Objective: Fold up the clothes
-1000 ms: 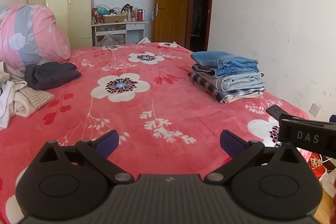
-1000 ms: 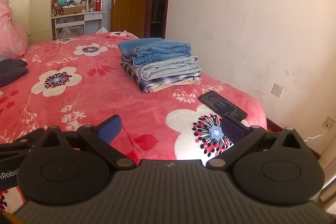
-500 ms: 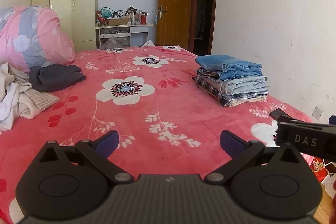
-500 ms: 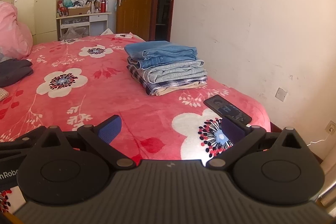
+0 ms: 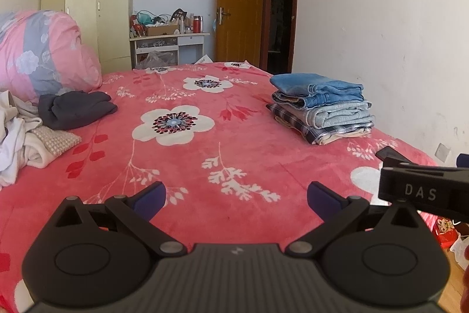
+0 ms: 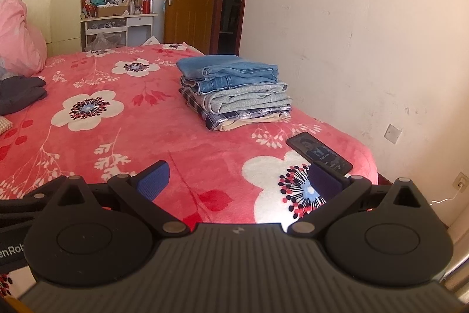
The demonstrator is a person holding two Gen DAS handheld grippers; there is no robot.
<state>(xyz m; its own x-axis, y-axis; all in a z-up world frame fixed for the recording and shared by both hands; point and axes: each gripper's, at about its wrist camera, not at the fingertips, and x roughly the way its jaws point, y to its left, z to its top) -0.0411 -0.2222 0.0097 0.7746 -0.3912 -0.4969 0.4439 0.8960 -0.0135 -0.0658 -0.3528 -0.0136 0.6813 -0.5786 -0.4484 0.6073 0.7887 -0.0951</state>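
Currently the left gripper [image 5: 236,192] is held above the near edge of the bed [image 5: 205,166], jaws spread wide and holding nothing. The right gripper [image 6: 237,179] is in the same condition: jaws wide apart, nothing between the blue pads [image 6: 154,179].

Hidden or cut off: in the left wrist view the right unit crosses the frame's right edge and covers most of a phone [image 6: 318,153]; only its far corner shows there. The unfolded clothes pile [image 5: 20,134] is cropped by the left edge, so its extent cannot be determined. A dark grey garment [image 5: 74,109] lies just beyond it, next to a pink quilt bundle [image 5: 44,55].

Open room: the middle of the red floral blanket is bare between the pile on the left and the folded stack [image 6: 234,91] on the right. The stack sits near the bed's right edge, close to the wall. The phone lies near the front right corner, apart from the stack.

Legible writing: "DAS" on the right unit; "enRob", cropped, on the left unit as seen from the right wrist view. Text on the phone screen is too small to read.
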